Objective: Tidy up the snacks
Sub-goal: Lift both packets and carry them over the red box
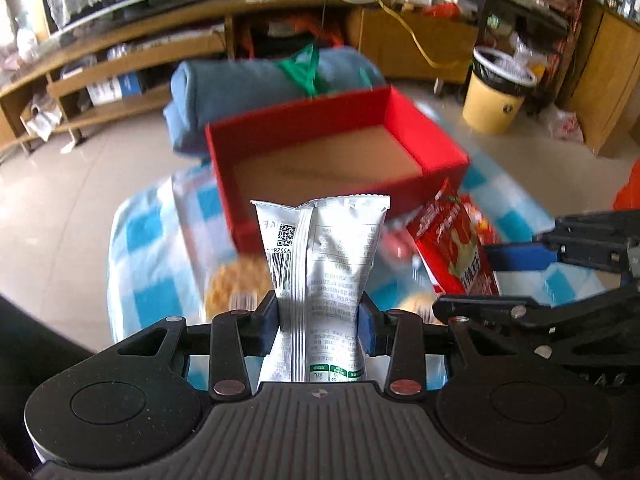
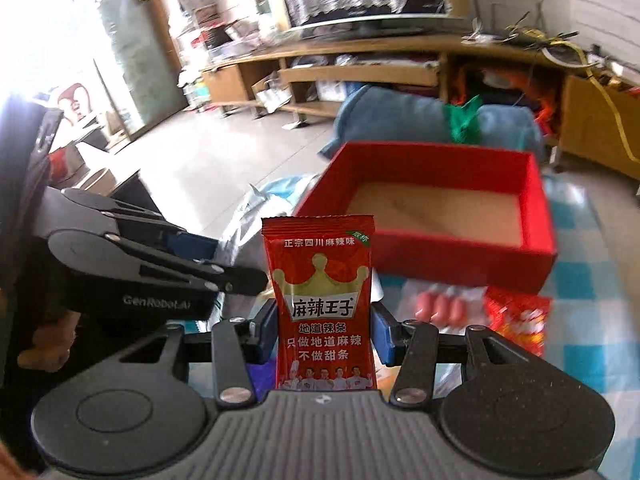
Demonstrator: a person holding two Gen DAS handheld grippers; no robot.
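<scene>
Nearest the lens at the bottom of the left wrist view, the left gripper (image 1: 319,322), black ribbed plastic with blue pads, pinches a crinkly silver foil snack packet (image 1: 326,264) that stands upright in the centre of the frame, its back seam, barcode and QR code facing the camera; the fine print is too small to read. At the lower right edge of that view the right gripper (image 1: 532,276) comes in sideways, gripping the glossy red snack sachet (image 1: 454,250), which tilts there.

In the right wrist view the right gripper (image 2: 324,330) is closed on the same red sachet (image 2: 322,308), upright at centre frame. It carries a gold crown, the words 麻辣王子 on a white banner, 正宗四川麻辣味 across the top, and 地道辣条 below. The left gripper (image 2: 224,264) shows at mid-left, its body marked GenRobot.AI.

Behind both packets, in the upper middle of each frame, sits an open rectangular red cardboard box (image 1: 424,132) with a plain brown floor. It rests on a blue-and-white checked cloth (image 1: 148,240), where blurred loose snacks lie: a pack of pink sausages (image 2: 444,304) and an orange crispy snack bag (image 1: 236,284).

Beyond the box lies a rolled blue blanket (image 1: 240,88) tied with green ribbon. The floor is pale glossy tile. A long wooden shelf unit (image 1: 132,52) runs across the top, and a yellow waste bin (image 1: 494,96) with a black liner stands at upper right.
</scene>
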